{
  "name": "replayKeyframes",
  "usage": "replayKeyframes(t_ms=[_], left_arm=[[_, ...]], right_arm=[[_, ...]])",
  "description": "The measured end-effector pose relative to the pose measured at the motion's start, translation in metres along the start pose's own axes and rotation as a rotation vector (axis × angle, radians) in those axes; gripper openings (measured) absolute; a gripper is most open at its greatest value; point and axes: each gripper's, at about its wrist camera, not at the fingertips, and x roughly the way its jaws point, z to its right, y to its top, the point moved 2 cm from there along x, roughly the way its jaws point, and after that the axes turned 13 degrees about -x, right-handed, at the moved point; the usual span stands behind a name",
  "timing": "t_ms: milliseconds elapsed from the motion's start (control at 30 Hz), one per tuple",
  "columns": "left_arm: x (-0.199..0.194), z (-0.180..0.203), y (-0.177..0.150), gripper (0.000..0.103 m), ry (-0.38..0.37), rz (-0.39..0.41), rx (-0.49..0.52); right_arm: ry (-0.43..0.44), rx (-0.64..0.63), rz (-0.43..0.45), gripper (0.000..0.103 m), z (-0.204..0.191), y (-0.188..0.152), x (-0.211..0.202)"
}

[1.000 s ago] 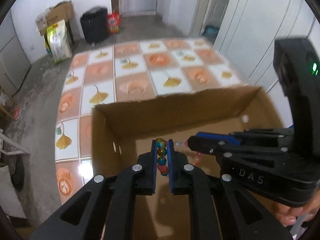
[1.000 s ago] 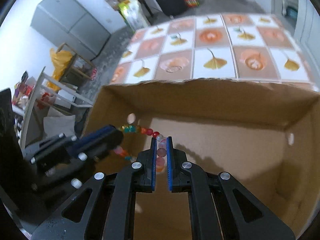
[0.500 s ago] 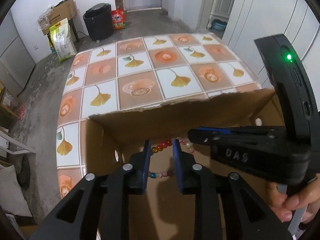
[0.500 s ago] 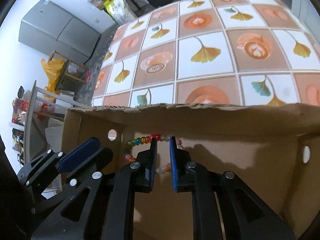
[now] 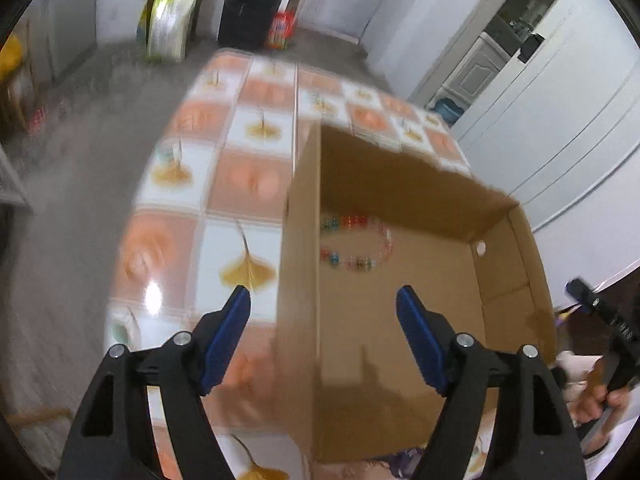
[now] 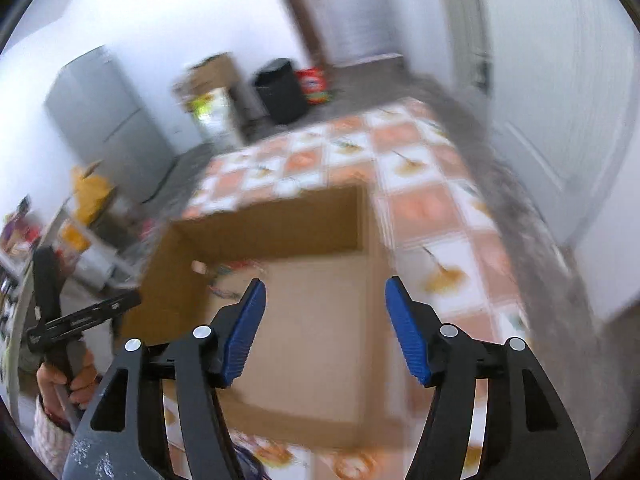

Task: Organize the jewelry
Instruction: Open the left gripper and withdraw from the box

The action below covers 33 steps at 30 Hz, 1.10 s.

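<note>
The bead bracelet now lies in a loose ring on the floor of the cardboard box, tucked into the far left corner just under the box's far wall, and nothing touches it. A second ago we had both grippers pinching it inside the box; half a second ago the jaws were parting. Now our left gripper hangs spread wide and empty above the box's near left wall, one finger outside the box and one over it, and our right gripper is likewise wide open and empty over the box's near half. We judge that the bracelet has been put away and this piece of the job is done. In the right wrist view the beads show only as a colored smear by the box's left wall, too blurred to read. Beyond the box the tiled tabletop stretches bare of any other jewelry that we can make out, and past it stand a black bin and a sack on the floor. Nothing blocks the box's open top.
</note>
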Motion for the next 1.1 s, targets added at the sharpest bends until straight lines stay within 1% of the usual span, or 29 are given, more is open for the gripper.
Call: replayKeyframes(t_ms=[67,100,133,167,200,233,300,400,467,567,700,767,867,900,967,1000,1100], left_arm=[[0.013,-0.003,-0.016,0.073,-0.034,-0.051,-0.024],[0.019,-0.003,-0.024,0.073,-0.054,-0.071,-0.039],[0.021,-0.002,-0.029,0.074,-0.068,-0.082,-0.046],[0.02,-0.001,-0.034,0.074,-0.06,-0.064,-0.041],[0.019,0.001,-0.038,0.074,-0.055,-0.054,-0.03],[0.018,0.004,-0.043,0.074,-0.046,-0.05,-0.02],[0.016,0.005,-0.049,0.074,-0.055,-0.056,-0.03],[0.01,0.003,-0.06,0.074,-0.057,-0.05,-0.029],[0.006,0.003,-0.067,0.074,-0.053,-0.046,-0.028],[-0.001,0.003,-0.079,0.074,-0.047,-0.048,-0.035],[-0.011,0.002,-0.093,0.074,-0.064,-0.039,-0.057],[-0.012,0.003,-0.092,0.074,-0.063,-0.025,-0.041],[-0.01,0.009,-0.082,0.074,-0.051,0.019,-0.012],[-0.008,0.01,-0.078,0.074,-0.042,0.022,-0.002],[-0.003,0.007,-0.074,0.074,-0.033,0.007,-0.018],[0.0,0.005,-0.073,0.074,-0.035,-0.003,-0.029],[-0.002,0.001,-0.078,0.074,-0.047,0.007,-0.016]], right_arm=[[0.023,0.041,-0.043,0.061,0.006,-0.016,0.011],[0.029,0.046,-0.065,0.059,0.006,-0.022,0.019],[0.04,0.044,-0.079,0.051,0.005,-0.026,0.023],[0.061,0.044,-0.101,0.046,0.003,-0.029,0.032],[0.056,0.046,-0.115,0.041,0.003,-0.031,0.038],[0.036,0.035,-0.114,0.037,0.001,-0.033,0.039],[0.011,0.007,-0.105,0.035,0.001,-0.03,0.041],[0.022,0.001,-0.106,0.029,0.004,-0.027,0.045],[0.033,0.006,-0.109,0.029,0.009,-0.027,0.049],[0.012,-0.019,-0.113,0.029,0.005,-0.033,0.043],[0.015,-0.007,-0.106,0.029,0.006,-0.043,0.038],[0.023,0.004,-0.101,0.029,0.009,-0.042,0.039],[0.031,0.019,-0.094,0.029,0.01,-0.037,0.046],[0.032,0.022,-0.096,0.029,0.01,-0.036,0.047],[0.03,0.021,-0.098,0.029,0.008,-0.036,0.047],[0.029,0.02,-0.098,0.029,0.007,-0.037,0.046],[0.034,0.024,-0.088,0.029,0.007,-0.039,0.045]])
